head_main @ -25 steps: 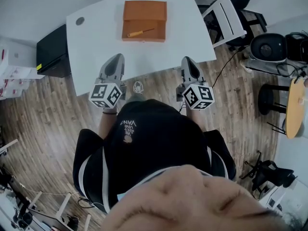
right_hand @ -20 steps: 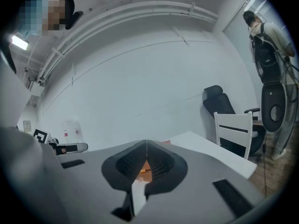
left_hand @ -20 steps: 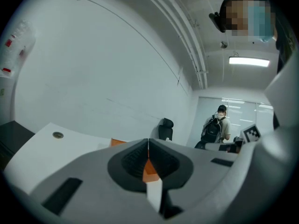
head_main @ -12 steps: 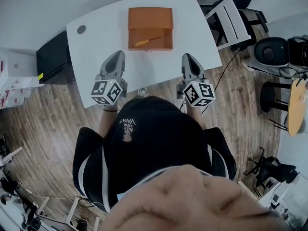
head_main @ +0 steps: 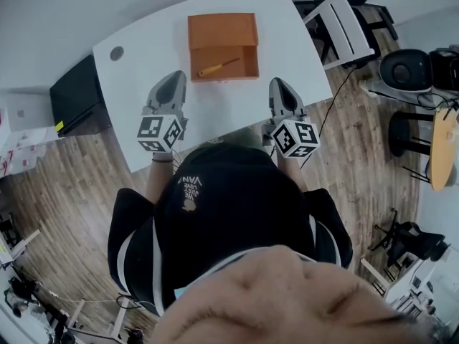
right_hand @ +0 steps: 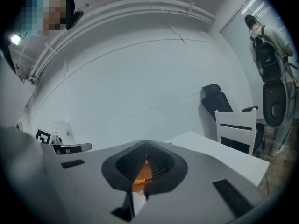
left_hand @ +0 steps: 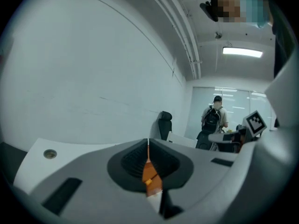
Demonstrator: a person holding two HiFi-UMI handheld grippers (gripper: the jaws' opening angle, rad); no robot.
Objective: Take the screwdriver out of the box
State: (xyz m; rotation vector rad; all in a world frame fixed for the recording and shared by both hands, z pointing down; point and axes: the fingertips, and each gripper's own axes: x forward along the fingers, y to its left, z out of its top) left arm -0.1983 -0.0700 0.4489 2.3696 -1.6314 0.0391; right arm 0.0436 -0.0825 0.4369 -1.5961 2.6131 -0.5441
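A white bench [head_main: 136,56] stands on a wooden floor [head_main: 64,185] beside a white chair [head_main: 343,26]. The screwdriver [head_main: 217,67] lies in the open orange box [head_main: 222,29]. The left hand-held gripper [head_main: 172,81] and right hand-held gripper [head_main: 278,86] hover near-level short of it, jaws together, empty.

Bare table [head_main: 224,112] stretch, open box [head_main: 248,63] ahead, lid [head_main: 222,29] at far side

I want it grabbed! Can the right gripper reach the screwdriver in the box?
Probably yes. The box is open, the screwdriver lies uncovered, and nothing stands between it and the right gripper. Its jaws are shut, so they must open first.
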